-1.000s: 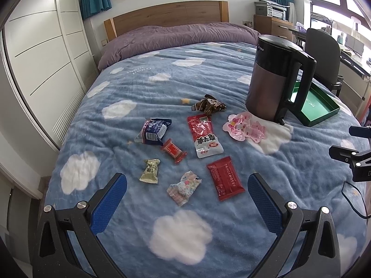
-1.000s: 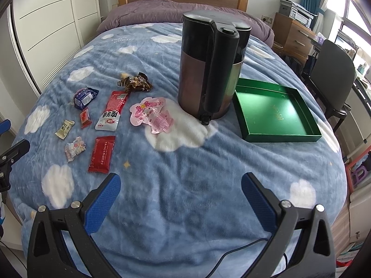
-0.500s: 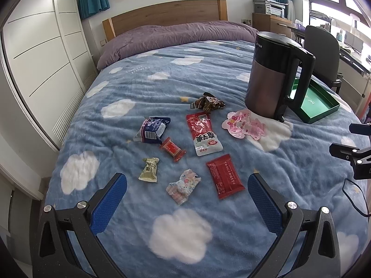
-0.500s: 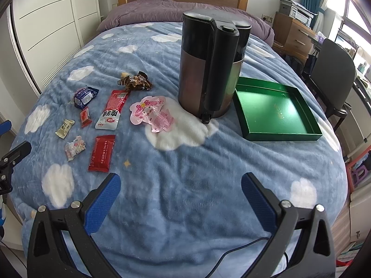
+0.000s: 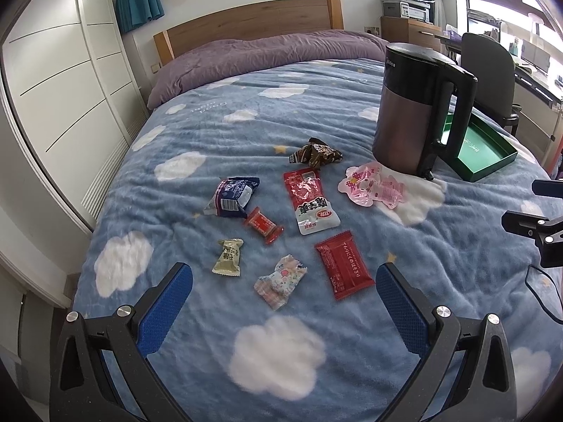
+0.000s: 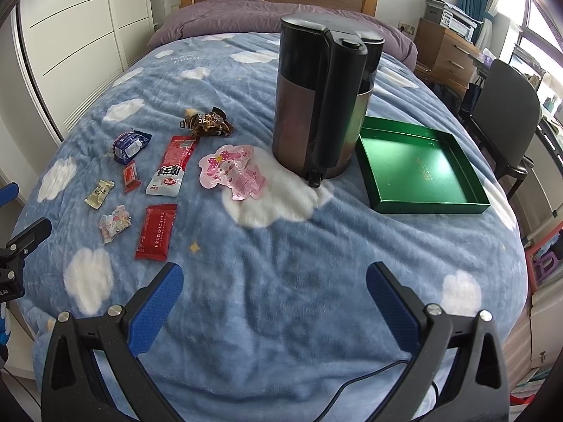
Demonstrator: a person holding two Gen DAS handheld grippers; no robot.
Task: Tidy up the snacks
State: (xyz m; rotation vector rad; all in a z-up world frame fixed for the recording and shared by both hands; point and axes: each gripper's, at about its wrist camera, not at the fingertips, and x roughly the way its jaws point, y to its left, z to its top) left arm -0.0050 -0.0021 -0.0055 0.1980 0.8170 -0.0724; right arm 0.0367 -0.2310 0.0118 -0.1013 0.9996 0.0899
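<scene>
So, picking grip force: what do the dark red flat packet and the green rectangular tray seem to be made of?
The dark red flat packet looks like thin matte plastic film, judging by its crimped ends. The green rectangular tray looks like rigid coated cardboard with a satin sheen and sharp folded walls, though it could be plastic.

Everything sits on the blue cloud-print blanket (image 6: pixel 281 281). The tall black-and-bronze electric kettle (image 6: pixel 322 105) stands mid-bed, with the shallow green square tray (image 6: pixel 422 172) just right of it. The pink cartoon-print pouch (image 6: pixel 232 172) lies at the kettle's left base. Further left — the long red-and-white sachet (image 6: pixel 170 165), with the crumpled brown wrapper (image 6: pixel 207 125) behind it and the flat dark-red packet (image 6: pixel 156 232) in front.
</scene>
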